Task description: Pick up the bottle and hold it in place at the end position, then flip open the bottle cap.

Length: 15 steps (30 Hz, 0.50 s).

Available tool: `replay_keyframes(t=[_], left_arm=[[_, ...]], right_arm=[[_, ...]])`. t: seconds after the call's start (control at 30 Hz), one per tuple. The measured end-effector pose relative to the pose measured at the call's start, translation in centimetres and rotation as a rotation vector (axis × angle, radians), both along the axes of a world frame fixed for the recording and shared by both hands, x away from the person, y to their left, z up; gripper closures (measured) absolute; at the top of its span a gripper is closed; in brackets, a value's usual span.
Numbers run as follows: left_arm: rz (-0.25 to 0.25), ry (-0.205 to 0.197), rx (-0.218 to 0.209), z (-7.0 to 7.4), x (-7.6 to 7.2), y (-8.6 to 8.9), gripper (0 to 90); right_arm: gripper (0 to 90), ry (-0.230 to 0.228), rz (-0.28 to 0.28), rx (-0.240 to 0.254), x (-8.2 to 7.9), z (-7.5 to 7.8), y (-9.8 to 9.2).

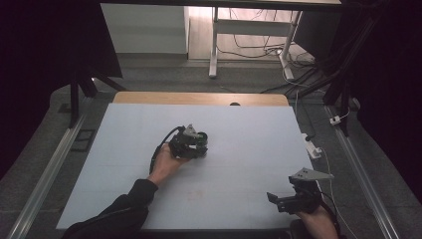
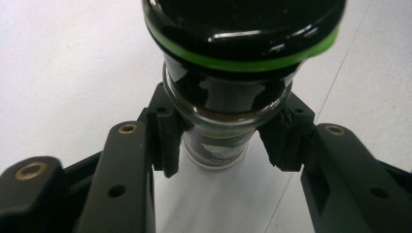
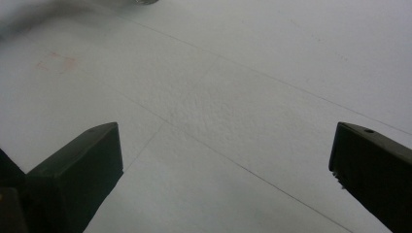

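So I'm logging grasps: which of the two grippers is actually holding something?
The left gripper, out at mid-table: its pads clamp the glass neck of a dark jar with a green-banded black lid. The right gripper, near the table's front edge, stands open over bare surface.

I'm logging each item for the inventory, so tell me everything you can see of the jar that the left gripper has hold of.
The jar is small and looks like clear glass, with a glossy black lid ringed by a bright green band. Dark contents fill it, and a label farther down is too blurred to read. It stands near the middle of the white table. The left gripper is shut on it just under the lid, a pad on each side.
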<state>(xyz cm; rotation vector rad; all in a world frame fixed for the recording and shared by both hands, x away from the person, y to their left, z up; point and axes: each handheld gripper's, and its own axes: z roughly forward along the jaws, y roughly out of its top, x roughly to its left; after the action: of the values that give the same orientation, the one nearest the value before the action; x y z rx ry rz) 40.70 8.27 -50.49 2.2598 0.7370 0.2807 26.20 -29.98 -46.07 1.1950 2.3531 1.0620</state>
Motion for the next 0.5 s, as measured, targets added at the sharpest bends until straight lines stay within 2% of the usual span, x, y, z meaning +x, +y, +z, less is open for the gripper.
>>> replay_keyframes(t=[0.5], left_arm=[[-0.003, -0.006, -0.012, -0.16, -0.02, 0.06, 53.3]], right_arm=[[0.0, -0.005, 0.019, 0.014, -0.11, 0.19, 0.11]])
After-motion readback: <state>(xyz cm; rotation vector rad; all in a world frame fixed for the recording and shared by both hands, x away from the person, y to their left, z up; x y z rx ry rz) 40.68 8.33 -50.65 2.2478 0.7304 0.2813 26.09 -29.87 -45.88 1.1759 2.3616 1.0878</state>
